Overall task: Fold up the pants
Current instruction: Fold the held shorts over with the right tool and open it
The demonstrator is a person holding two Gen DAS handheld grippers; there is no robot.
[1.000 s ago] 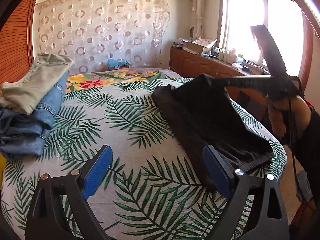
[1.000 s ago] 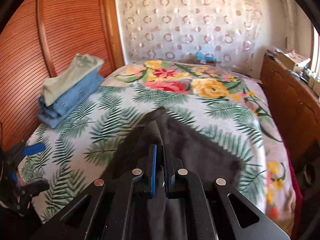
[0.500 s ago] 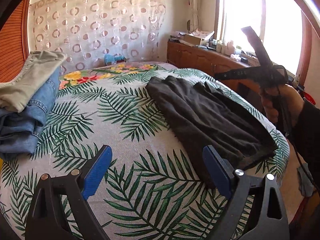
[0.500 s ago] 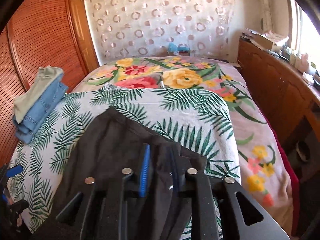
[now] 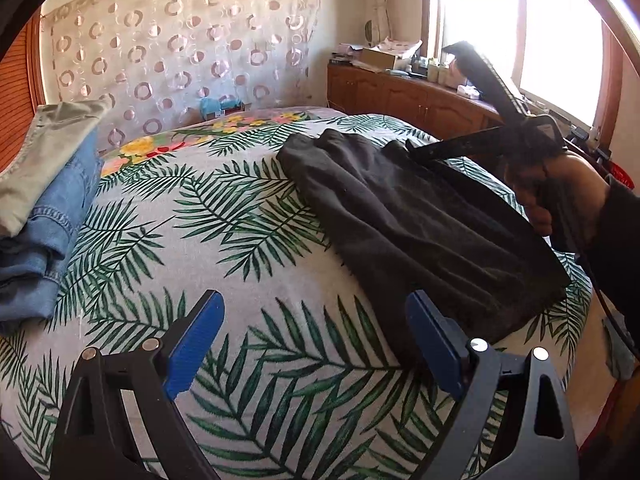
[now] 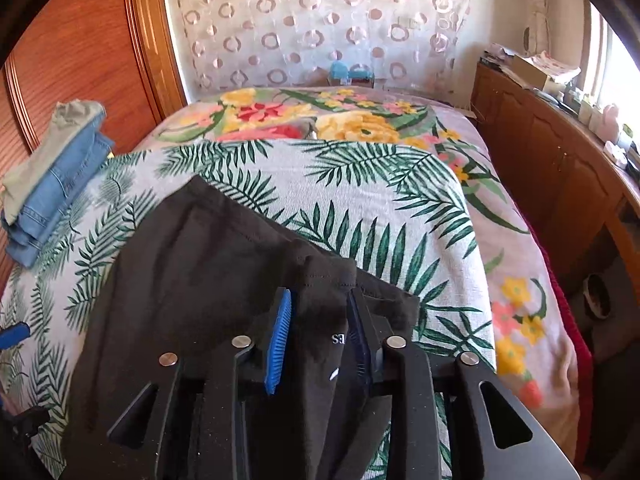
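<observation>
The black pants point(image 5: 404, 216) lie folded on the leaf-print bedspread point(image 5: 240, 248), toward the bed's right side; they also show in the right wrist view point(image 6: 208, 280). My left gripper point(image 5: 316, 340) is open and empty, low over the bedspread just left of the pants' near end. My right gripper point(image 6: 320, 336) has its jaws parted, with a loose fold of the pants' far corner lying between them. In the left wrist view the right gripper point(image 5: 416, 148) rests at the pants' far right corner.
A stack of folded jeans and a khaki garment point(image 5: 44, 188) sits at the bed's left side, also in the right wrist view point(image 6: 52, 176). A wooden cabinet point(image 5: 420, 104) with clutter runs along the right wall under the window. A wooden wardrobe point(image 6: 80, 52) stands on the left.
My right gripper carried the pants' corner over and down, laid it flat on the bed, then opened its jaws. The left gripper stayed open and nearly still.
</observation>
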